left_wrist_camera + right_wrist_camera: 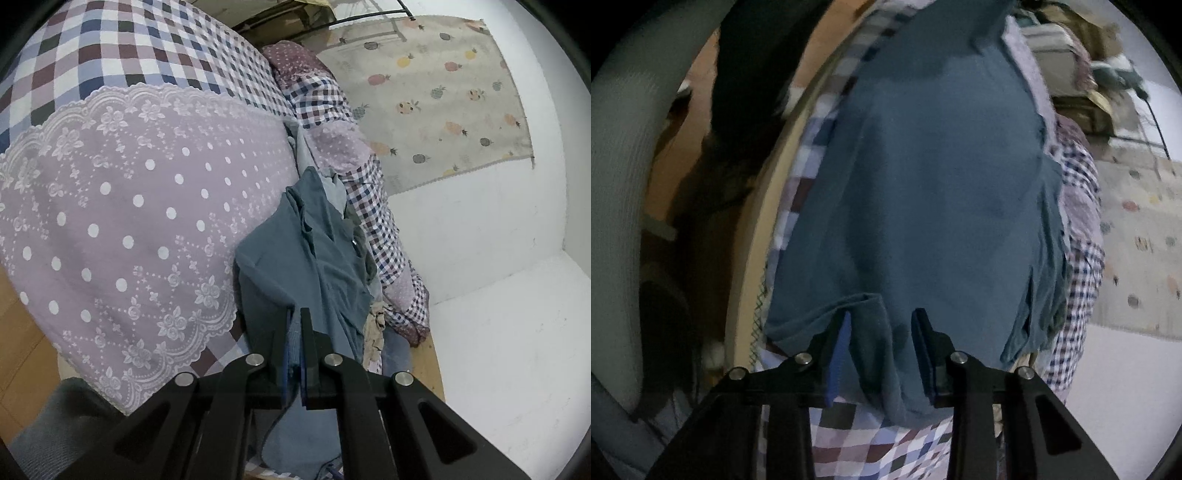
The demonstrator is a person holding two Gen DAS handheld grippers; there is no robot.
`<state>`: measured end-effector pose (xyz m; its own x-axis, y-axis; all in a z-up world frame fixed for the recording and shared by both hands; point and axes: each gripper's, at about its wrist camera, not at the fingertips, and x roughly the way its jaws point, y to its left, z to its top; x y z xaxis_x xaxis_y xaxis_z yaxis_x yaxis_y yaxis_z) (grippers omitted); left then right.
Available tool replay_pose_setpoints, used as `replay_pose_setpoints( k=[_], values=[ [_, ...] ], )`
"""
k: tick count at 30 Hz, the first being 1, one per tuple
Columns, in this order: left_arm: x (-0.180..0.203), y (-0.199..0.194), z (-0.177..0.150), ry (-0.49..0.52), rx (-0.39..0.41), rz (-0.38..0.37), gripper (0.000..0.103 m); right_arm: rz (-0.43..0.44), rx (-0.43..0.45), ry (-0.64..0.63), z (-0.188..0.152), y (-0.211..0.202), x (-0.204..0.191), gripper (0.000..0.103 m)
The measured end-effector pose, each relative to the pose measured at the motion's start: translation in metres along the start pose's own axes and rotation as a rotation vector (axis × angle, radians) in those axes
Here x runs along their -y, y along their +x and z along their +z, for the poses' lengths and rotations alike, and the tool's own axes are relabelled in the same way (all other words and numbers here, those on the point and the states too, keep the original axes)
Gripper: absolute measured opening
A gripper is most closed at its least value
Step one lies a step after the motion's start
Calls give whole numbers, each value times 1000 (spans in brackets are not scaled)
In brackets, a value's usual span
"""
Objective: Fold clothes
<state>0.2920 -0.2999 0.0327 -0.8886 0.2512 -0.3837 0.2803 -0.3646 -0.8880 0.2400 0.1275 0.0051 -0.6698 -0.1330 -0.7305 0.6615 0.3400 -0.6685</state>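
A teal-blue garment (pixel 303 251) lies stretched along the bed's right edge, its far end rumpled against other clothes. My left gripper (pixel 295 317) is shut on the garment's near edge, with cloth pinched between the pads. In the right wrist view the same garment (pixel 934 177) spreads flat over the checked quilt (pixel 879 443). My right gripper (pixel 882 325) has a thick rolled fold of its hem filling the gap between its fingers. Both pads press on the cloth, and a bunch of it hangs below them.
A lavender lace cover (pixel 129 203) with white dots lies over the checked quilt (pixel 110 48). Light blue and beige clothes (pixel 375 332) crowd the bed's right edge by the white wall (pixel 498 240). A pineapple-print cloth (pixel 436 99) hangs there. A wooden bed frame (pixel 764 206) and a grey sleeve (pixel 620 166) are on the left.
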Motion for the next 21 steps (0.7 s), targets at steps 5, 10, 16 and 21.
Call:
replay_pose_setpoints(
  k=[5, 10, 16, 21],
  values=[
    [0, -1, 0, -2, -5, 11, 2, -6, 3, -39, 1, 4, -13, 10],
    [-4, -6, 0, -10, 2, 22, 2, -18, 9, 17, -3, -4, -17, 3],
    [-7, -10, 0, -16, 14, 29, 2, -46, 19, 293, -24, -42, 3, 3],
    [-5, -14, -1, -27, 26, 18, 2, -142, 26, 610, -59, -93, 32, 3]
  ],
)
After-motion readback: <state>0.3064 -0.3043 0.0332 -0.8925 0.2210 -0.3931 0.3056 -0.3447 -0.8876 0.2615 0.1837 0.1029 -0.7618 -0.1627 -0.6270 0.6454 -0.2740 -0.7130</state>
